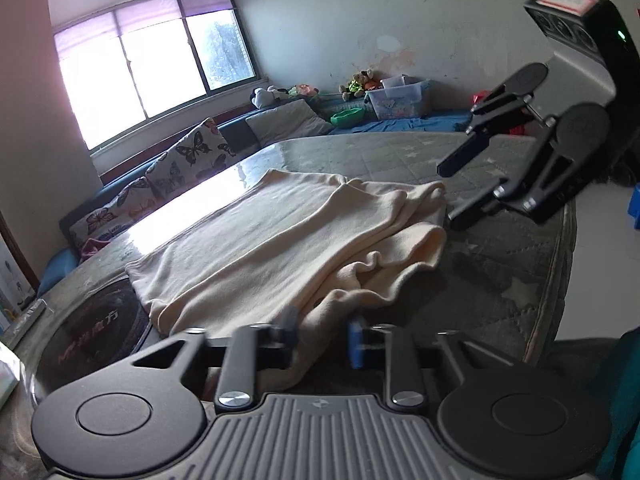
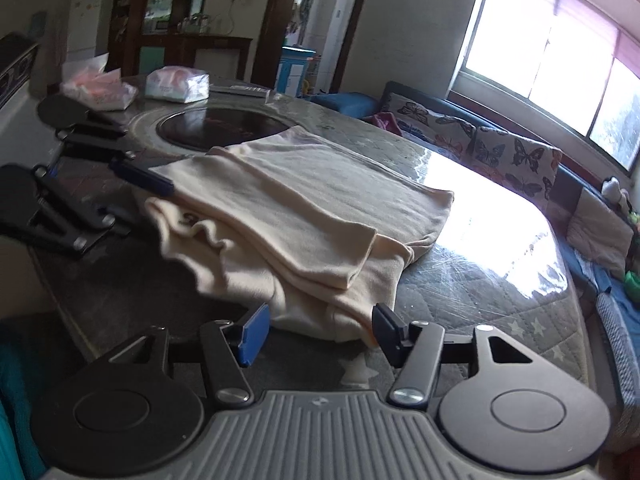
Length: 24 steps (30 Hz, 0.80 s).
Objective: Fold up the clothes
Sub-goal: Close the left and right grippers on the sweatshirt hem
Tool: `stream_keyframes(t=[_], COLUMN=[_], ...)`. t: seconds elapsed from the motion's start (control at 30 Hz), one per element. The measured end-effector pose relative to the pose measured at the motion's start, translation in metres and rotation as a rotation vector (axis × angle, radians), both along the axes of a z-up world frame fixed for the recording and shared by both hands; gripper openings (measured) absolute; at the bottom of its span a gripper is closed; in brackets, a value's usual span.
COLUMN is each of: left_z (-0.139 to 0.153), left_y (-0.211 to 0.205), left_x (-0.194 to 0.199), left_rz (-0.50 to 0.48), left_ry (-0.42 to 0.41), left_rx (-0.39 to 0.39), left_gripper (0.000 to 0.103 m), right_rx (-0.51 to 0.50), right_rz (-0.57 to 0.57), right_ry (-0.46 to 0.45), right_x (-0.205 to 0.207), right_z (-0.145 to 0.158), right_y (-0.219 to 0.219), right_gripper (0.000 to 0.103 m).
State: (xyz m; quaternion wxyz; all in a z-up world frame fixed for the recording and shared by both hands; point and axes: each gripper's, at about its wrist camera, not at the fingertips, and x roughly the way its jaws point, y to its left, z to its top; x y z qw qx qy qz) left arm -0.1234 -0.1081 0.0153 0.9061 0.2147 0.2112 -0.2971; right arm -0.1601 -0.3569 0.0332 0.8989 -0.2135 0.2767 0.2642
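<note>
A cream garment [image 1: 280, 240] lies partly folded on the table, also in the right wrist view [image 2: 304, 216]. My left gripper [image 1: 322, 340] is open, its fingers on either side of the garment's near edge; it also shows in the right wrist view [image 2: 132, 196] at the garment's left edge. My right gripper [image 2: 318, 332] is open, its blue pad [image 2: 252, 332] and dark pad [image 2: 388, 328] flanking the garment's near corner. In the left wrist view the right gripper [image 1: 460, 192] hovers open at the garment's far right edge.
The table [image 2: 480, 304] has a grey star-patterned cover under clear plastic and a dark round inset [image 2: 220, 124]. Plastic bags [image 2: 176, 84] sit at its far end. A bench with butterfly cushions [image 1: 192, 156] runs under the window. A storage box [image 1: 396, 100] stands beyond.
</note>
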Motion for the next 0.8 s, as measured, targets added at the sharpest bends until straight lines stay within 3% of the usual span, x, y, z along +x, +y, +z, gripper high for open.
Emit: stream_keyframes(t=[0.07, 0.43, 0.53, 0.7, 0.8], left_z=[0.004, 0.029, 0.028, 0.021, 0.016], left_y=[0.002, 0.013, 0.015, 0.017, 0.018], left_x=[0.006, 0.043, 0.045, 0.039, 0.031], left_rz=[0.006, 0.066, 0.067, 0.055, 0.053], left_ry=[0.017, 0.115, 0.127, 0.124, 0.105], left_rx=[-0.028, -0.186, -0.198, -0.179, -0.154], left_gripper=[0.009, 0.008, 0.008, 0.012, 0.015], right_rx=[-0.030, -0.060, -0.048, 0.005, 0.051], right_rz=[0.025, 0.149, 0.165, 0.176, 0.162], right_ry=[-0.016, -0.087, -0.083, -0.015, 0.033], right_x=[-0.007, 0.005, 0.018, 0.037, 0.046], right_z=[0.000, -0.006, -0.009, -0.013, -0.010], right_y=[0.001, 0.025, 0.030, 0.031, 0.029], right_gripper=[0.064, 0.066, 0.057, 0.028, 0.018])
